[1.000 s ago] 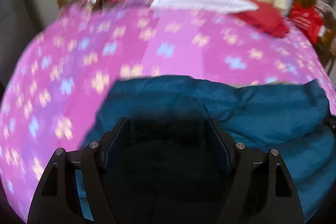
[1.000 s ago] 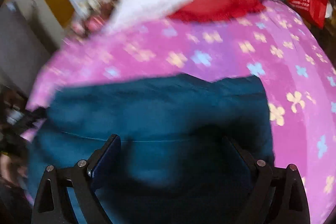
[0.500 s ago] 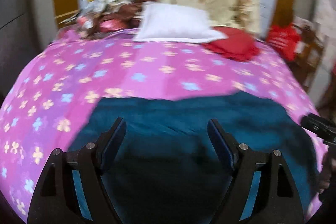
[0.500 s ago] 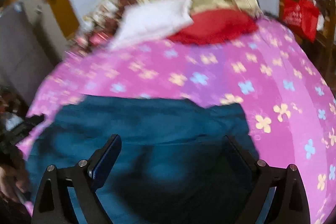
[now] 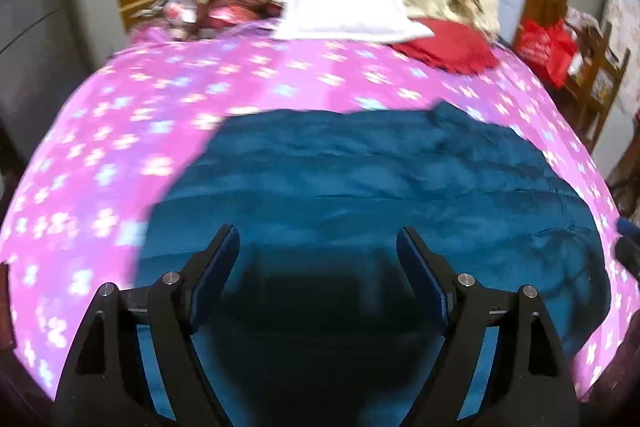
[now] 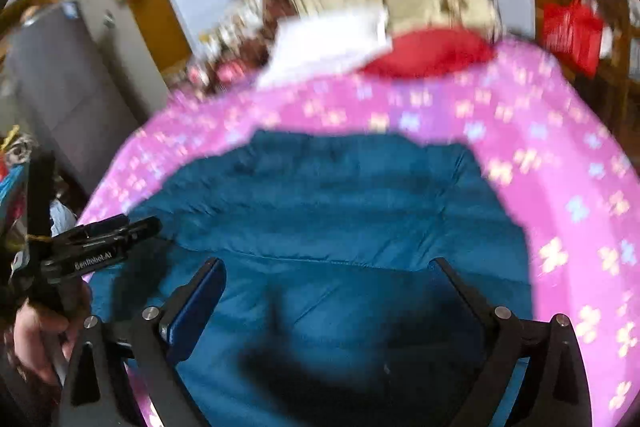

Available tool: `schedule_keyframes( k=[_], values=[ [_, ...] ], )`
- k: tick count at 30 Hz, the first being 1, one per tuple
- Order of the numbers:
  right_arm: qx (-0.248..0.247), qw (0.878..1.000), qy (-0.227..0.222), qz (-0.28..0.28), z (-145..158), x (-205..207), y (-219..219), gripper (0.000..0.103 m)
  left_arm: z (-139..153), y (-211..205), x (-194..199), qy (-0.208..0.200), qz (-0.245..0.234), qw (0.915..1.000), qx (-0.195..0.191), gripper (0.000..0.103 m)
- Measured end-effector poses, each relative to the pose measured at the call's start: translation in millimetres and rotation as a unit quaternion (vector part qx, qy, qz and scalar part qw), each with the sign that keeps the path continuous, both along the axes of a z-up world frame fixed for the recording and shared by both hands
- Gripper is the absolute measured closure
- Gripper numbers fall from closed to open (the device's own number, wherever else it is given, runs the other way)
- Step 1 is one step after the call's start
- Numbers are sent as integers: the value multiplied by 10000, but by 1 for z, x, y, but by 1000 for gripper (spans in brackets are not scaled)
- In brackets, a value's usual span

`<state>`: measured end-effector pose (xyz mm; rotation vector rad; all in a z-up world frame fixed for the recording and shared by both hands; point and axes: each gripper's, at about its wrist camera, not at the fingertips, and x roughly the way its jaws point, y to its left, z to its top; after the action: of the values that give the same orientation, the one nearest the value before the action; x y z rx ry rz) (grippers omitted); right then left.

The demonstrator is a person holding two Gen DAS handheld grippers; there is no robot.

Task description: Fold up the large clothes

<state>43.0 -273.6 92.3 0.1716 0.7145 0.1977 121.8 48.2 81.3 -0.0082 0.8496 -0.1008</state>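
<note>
A dark teal garment [image 5: 380, 187] lies spread flat on the near half of a bed covered by a pink flowered sheet [image 5: 120, 131], its far edge running roughly from nine to three o'clock across both views. The left gripper [image 5: 318, 247] hangs above the garment's near part with its jaws spread wide and nothing between them, and the right gripper [image 6: 328, 275] likewise stands wide apart and empty over the cloth. Past the garment at twelve o'clock lie a white pillow [image 5: 344, 11] and, at one o'clock, a red cushion [image 5: 448, 47]; a red bag [image 5: 544, 45] sits at two o'clock beside the bed.
</note>
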Motion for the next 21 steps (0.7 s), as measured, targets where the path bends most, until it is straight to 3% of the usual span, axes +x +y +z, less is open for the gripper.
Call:
schedule_keyframes(
  k=[3,7,10,16,17,20,21],
  values=[
    [-9,9990,-408,178,-6,-26,-1,4,-3,58,-12,-85,554,9980,-279,21],
    [279,9984,-437,221,-37,-27,-3,4,-37,119,1,338,1079,9898,-870,21],
    [300,9994,-34,140,-71,-11,-1,3,-53,127,13,515,1071,9835,-1364,21],
    [-77,9999,-37,81,-83,-10,12,0,-67,123,36,361,1024,9867,-1208,21],
    [-100,9999,-41,88,-85,-11,12,0,-81,130,38,489,1148,9838,-1289,21],
    [-101,9999,-42,130,-86,-12,10,0,-105,152,38,676,1182,9658,-2208,16],
    [-111,9998,-45,142,-86,-12,9,0,-102,153,40,697,1200,9672,-2129,11]
  ],
)
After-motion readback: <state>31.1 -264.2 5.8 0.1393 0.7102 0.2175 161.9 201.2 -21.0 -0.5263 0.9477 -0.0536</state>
